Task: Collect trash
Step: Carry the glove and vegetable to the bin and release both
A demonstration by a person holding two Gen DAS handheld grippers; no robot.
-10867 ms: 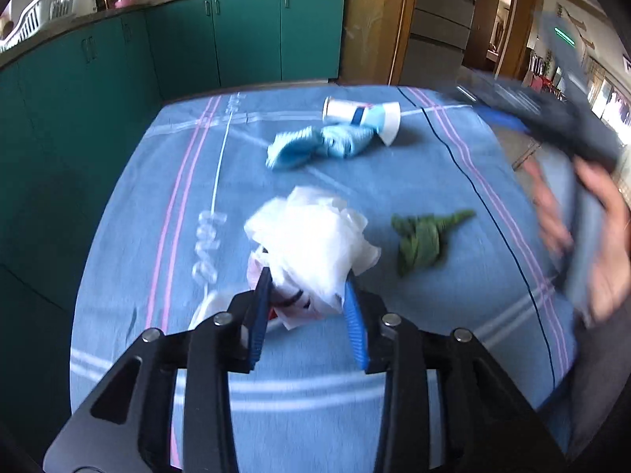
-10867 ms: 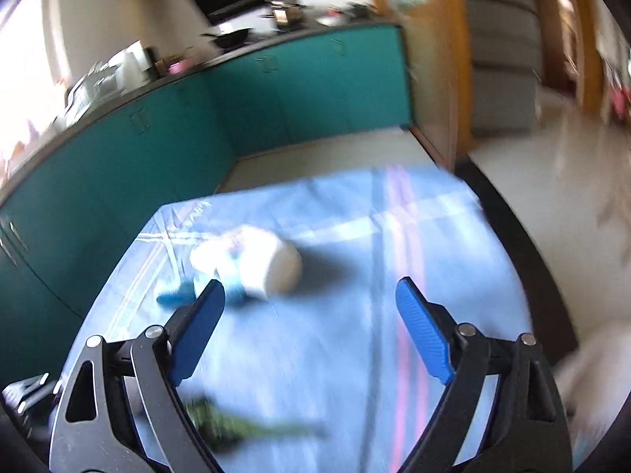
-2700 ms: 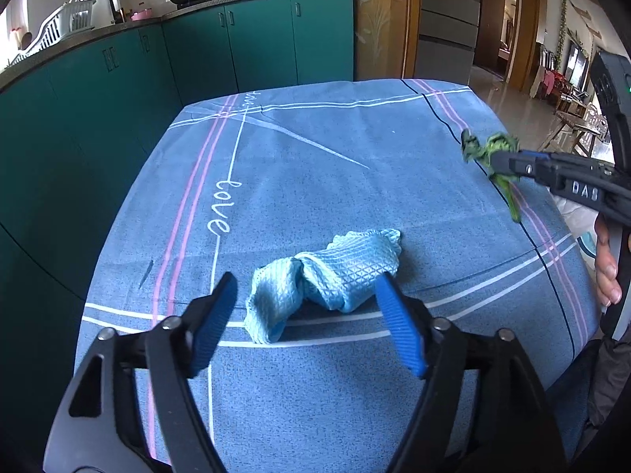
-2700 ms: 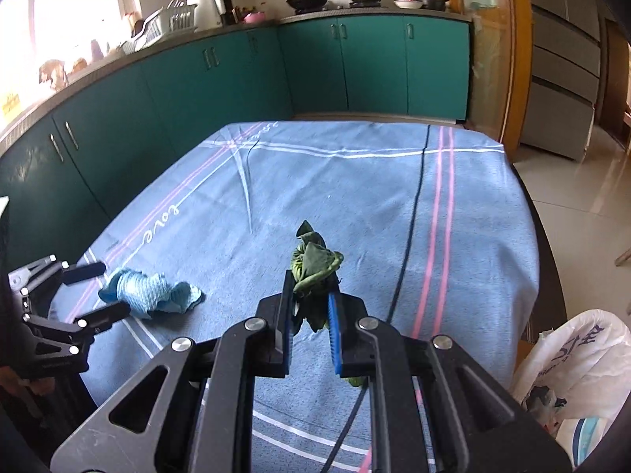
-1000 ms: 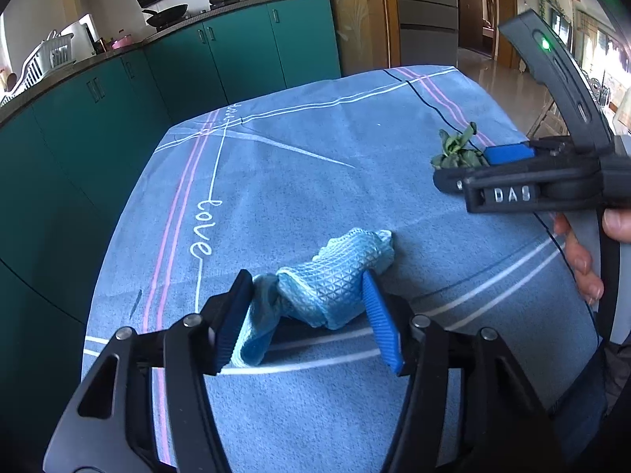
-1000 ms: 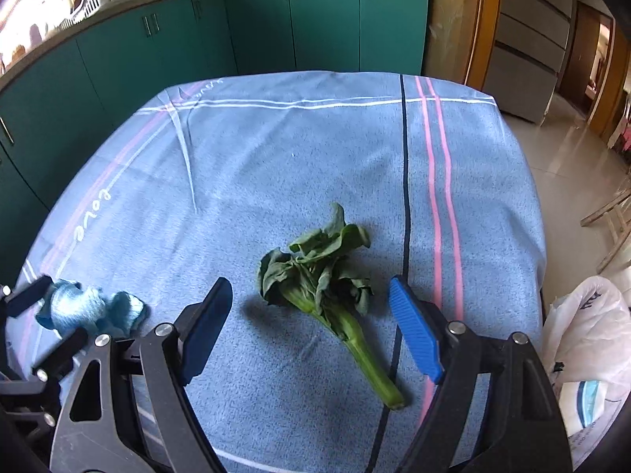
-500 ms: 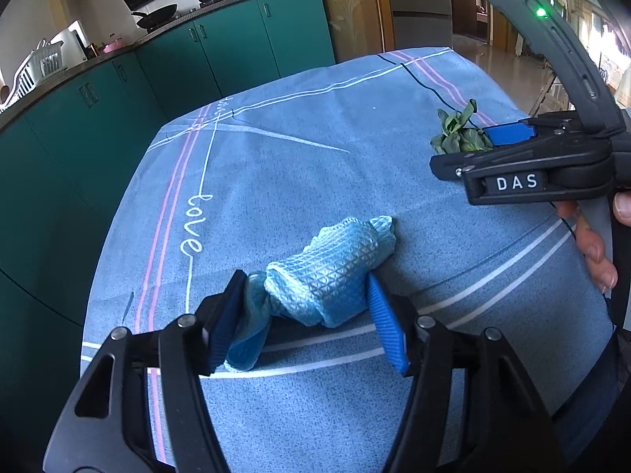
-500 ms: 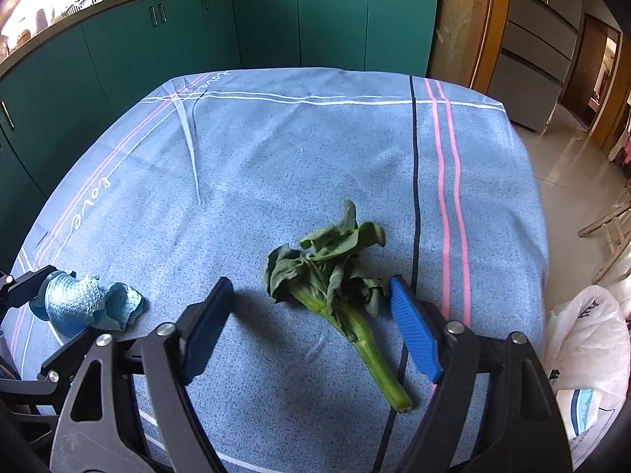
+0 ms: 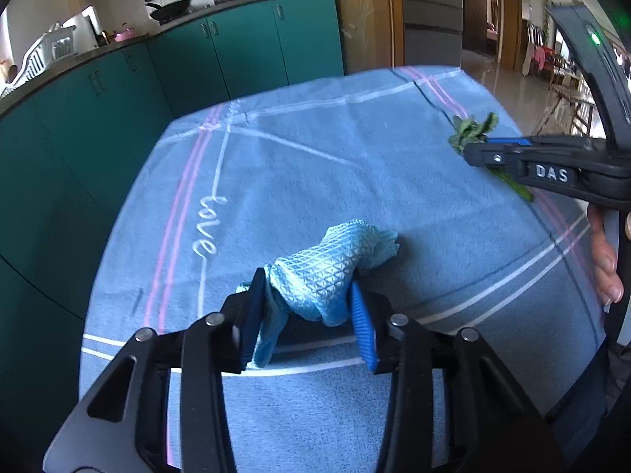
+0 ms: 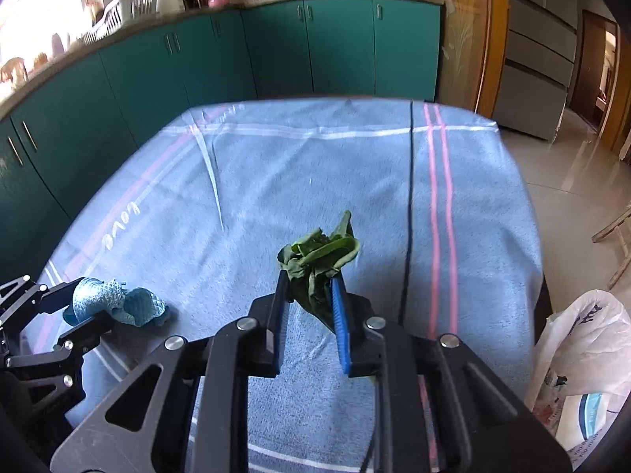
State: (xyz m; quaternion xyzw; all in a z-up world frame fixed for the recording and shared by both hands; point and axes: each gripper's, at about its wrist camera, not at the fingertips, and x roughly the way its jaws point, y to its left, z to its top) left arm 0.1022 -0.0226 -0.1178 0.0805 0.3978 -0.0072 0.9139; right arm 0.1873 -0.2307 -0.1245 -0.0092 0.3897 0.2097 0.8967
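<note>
My left gripper [image 9: 307, 315] is shut on a crumpled light-blue mesh cloth [image 9: 327, 268] that rests on the blue tablecloth [image 9: 315, 165]; the cloth also shows at the left of the right wrist view [image 10: 118, 303]. My right gripper [image 10: 309, 311] is shut on a wilted green leafy vegetable [image 10: 319, 256] and holds it just above the tablecloth [image 10: 315, 165]. In the left wrist view the right gripper's side [image 9: 552, 173] stands at the right with the vegetable [image 9: 473, 130] poking out ahead of it.
A white plastic trash bag [image 10: 583, 358] hangs open beyond the table's right edge. Teal kitchen cabinets [image 10: 276, 47] run along the far and left sides. Tiled floor [image 10: 572, 157] lies to the right of the table.
Both grippers have closed: the left on the blue cloth, the right on the green vegetable, which has come up off the tablecloth.
</note>
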